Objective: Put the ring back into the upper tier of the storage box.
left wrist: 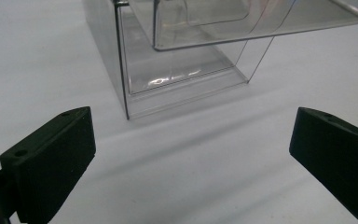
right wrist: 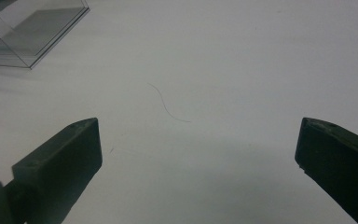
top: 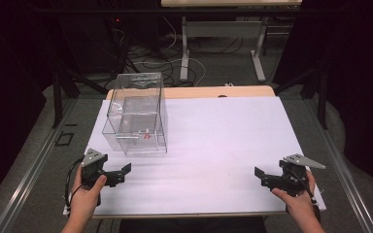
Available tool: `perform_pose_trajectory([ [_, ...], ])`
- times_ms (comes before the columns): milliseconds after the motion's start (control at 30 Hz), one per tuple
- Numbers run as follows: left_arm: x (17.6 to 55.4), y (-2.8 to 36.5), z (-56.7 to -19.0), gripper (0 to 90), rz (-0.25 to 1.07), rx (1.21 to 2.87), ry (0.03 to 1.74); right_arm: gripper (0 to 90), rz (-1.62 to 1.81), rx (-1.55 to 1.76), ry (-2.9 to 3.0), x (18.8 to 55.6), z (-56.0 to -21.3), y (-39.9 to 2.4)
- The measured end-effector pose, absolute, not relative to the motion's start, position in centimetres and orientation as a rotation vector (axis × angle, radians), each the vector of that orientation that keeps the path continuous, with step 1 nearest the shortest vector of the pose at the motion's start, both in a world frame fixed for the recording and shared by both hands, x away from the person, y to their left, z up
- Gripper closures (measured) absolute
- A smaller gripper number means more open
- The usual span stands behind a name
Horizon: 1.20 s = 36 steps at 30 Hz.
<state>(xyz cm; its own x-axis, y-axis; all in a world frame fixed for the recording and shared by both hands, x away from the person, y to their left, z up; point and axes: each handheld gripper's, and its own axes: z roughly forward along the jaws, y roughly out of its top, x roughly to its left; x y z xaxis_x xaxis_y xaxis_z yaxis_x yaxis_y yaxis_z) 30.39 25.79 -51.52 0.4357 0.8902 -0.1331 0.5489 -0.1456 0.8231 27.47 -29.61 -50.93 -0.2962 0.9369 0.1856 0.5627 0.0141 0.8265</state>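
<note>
A: Where does the clear box (top: 137,114) sit?

B: On the white worktop (top: 213,145), left of centre, well up from the near edge, its long axis running away from the person.

A: Which one is nearer?

B: The left hand-held gripper (top: 121,174); the box lies just ahead of it, slightly right. Its jaws stand wide apart, holding nothing.

A: And the right hand-held gripper (top: 261,177)?

B: Also spread and holding nothing, well apart from the box, which lies far to its left.
</note>
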Motion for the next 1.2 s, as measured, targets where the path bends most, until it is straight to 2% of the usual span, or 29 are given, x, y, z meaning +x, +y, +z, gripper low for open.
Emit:
perform_pose_trajectory([
  [300,30.4,26.3,-52.5,0.4,0.531,1.828,1.266,0.0,1.196,1.545,1.875,27.6,-51.1,-29.8],
  [467,30.3,26.6,-52.8,0.4,0.49,1.798,1.296,0.0,1.192,1.544,1.881,27.7,-51.1,-29.9],
  [1200,30.7,28.0,-53.6,0.4,0.491,1.797,1.365,0.1,1.185,1.573,1.89,28.0,-51.7,-29.8],
])
